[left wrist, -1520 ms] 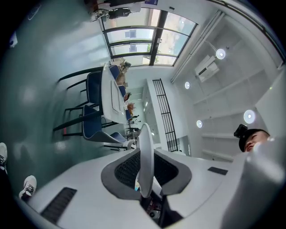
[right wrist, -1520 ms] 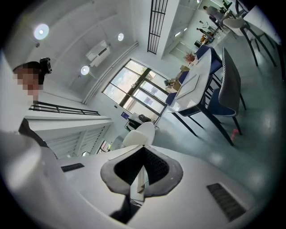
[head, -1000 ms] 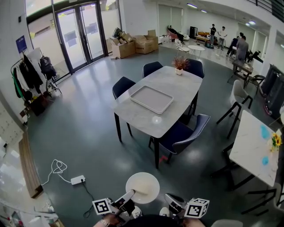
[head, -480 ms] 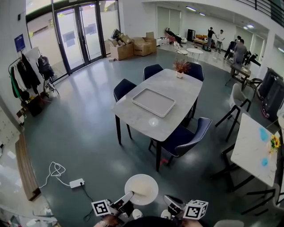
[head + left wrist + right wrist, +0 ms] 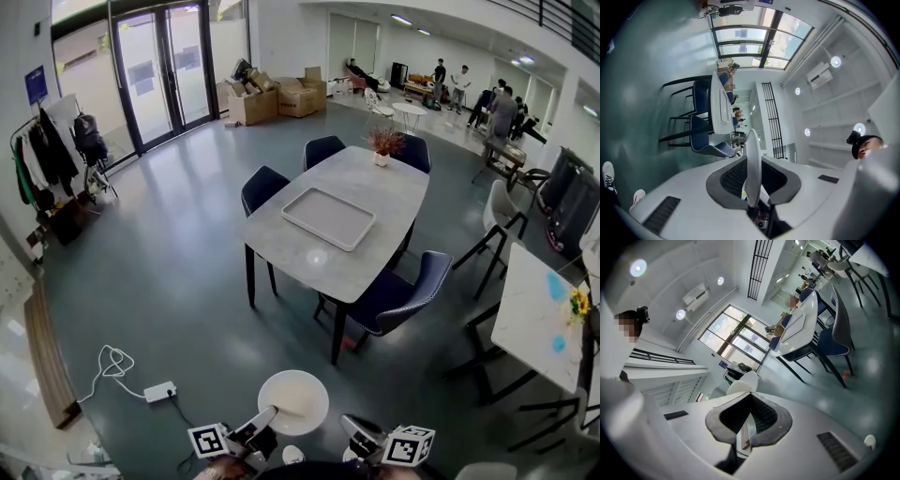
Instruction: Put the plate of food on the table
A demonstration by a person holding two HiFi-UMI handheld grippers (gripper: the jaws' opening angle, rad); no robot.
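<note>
Left claw: the left claw (image 5: 266,419) is clamped on the near rim of the round white plate (image 5: 298,401). In the left gripper view the plate (image 5: 752,168) stands edge-on between the two dark pads, and both press on it.
Right claw: the right claw (image 5: 353,428) has its jaws brought together, tips meeting (image 5: 750,393), with nothing between them. It sits just right of the plate and apart from it.
Plate: it is held roughly level in the air, on the near side of the grey stone-look worktop (image 5: 281,251) and well apart from it. Its top shows plain white.
Floor: a glossy dark grey-green floor (image 5: 178,281) spreads all round the worktop.
Power strip: a white power strip with a looped cable (image 5: 159,391) lies on the floor, near-left of the worktop and well apart from it.
Tray: a light grey rectangular tray (image 5: 328,218) lies flat on the middle of the worktop.
Chairs: dark blue padded chairs stand at the worktop, one (image 5: 398,291) turned out at its near right side, another (image 5: 262,186) at its left side, and more at its far end.
Plant: a small white pot of reddish dried stems (image 5: 381,145) stands on the far end of the worktop.
Second table: a white table (image 5: 534,319) stands to the right of the worktop, with yellow flowers (image 5: 583,300) on it.
Boxes: brown cardboard boxes (image 5: 281,94) are piled beyond the worktop's far left, beside tall glass doors (image 5: 159,70).
People: several people (image 5: 502,103) stand far beyond the worktop's far right.
</note>
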